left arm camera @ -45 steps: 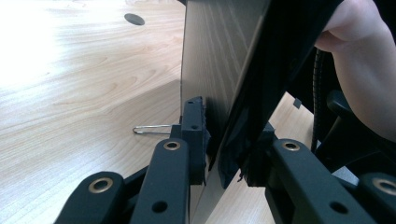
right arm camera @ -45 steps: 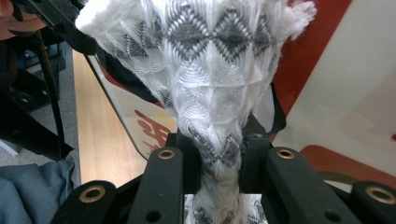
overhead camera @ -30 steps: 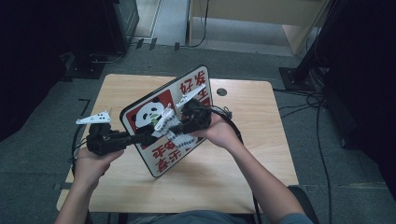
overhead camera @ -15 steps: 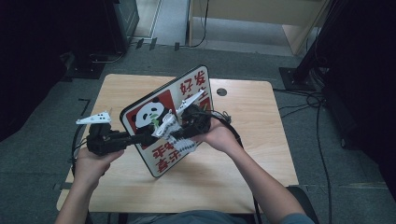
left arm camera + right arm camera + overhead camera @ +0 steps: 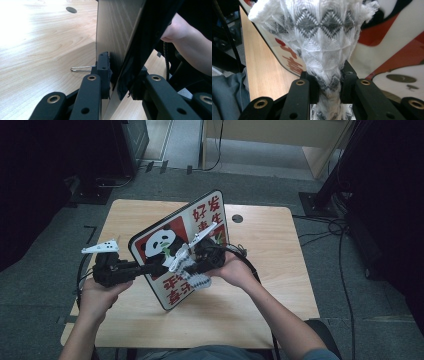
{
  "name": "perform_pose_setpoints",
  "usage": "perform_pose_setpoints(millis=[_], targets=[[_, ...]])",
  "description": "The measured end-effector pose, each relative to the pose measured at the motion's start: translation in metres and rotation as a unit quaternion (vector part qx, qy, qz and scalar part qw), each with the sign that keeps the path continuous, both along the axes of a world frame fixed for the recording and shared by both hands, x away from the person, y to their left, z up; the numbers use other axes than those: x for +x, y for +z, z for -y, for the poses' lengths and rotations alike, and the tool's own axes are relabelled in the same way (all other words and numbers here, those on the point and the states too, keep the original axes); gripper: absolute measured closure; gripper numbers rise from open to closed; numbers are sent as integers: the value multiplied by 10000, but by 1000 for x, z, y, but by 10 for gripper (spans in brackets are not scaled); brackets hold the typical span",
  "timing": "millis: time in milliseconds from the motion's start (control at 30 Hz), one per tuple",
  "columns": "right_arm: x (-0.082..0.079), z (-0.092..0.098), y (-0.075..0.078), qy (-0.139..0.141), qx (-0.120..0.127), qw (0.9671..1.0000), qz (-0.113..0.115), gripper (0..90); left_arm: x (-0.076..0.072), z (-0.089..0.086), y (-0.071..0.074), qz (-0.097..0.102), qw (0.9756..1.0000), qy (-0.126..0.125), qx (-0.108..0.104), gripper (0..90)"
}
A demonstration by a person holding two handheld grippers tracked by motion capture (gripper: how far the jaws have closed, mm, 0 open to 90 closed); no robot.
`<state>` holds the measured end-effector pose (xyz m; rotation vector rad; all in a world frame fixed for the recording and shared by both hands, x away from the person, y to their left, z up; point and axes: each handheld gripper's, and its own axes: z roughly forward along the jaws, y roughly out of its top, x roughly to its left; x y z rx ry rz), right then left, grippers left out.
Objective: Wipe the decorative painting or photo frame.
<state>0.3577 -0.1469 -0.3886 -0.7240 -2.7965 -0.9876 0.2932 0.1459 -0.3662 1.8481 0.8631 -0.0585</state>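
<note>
In the high view, the panda sign board (image 5: 172,252) stood tilted on its lower edge at the centre of the frame, over the middle of the wooden tabletop (image 5: 270,270), its printed face turned toward the lower right. The left tongs (image 5: 150,268), at centre left, came in from the person's left hand (image 5: 97,295) and gripped the board's near left edge.

In the left gripper view, the board (image 5: 112,32) ran up the middle of the frame, edge-on, with 1 black jaw pressed to its pale back and the other to its dark front, so the left tongs (image 5: 120,77) were pinching the board. A thin wire clip (image 5: 81,68) lay on the tabletop just left of the jaws.

The right tongs (image 5: 192,270), just right of centre in the high view, were held by the right hand (image 5: 235,270) and pinched a white woven cloth (image 5: 192,275) against the board's printed face. In the right gripper view, the cloth (image 5: 322,37) bunched upward from between the 2 jaws of the right tongs (image 5: 329,82), which squeezed its gathered neck, with the red and white print of the board (image 5: 392,50) close behind it at the right of the frame.
</note>
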Motion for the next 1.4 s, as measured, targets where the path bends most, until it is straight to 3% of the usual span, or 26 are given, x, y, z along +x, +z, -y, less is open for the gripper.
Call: perform_pose_setpoints(millis=[367, 667, 1033, 1233, 1400], targets=[[-2, 1, -18, -16, -48, 9999, -137, 751, 0, 0, 0, -7, 10000, -3, -1, 754], [-6, 1, -36, -21, -246, 9995, -206, 751, -1, 0, 0, 6, 10000, -13, 18, 754], [-13, 0, -58, 46, -510, 9977, -454, 752, -1, 0, 0, 21, 10000, -14, 43, 755], [-18, 7, -69, 63, -347, 9991, -252, 714, -1, 1, 1, 43, 10000, -11, 70, 757], [-24, 12, -73, -85, -225, 9997, -78, 694, -1, 1, 1, 47, 10000, -12, 76, 757]])
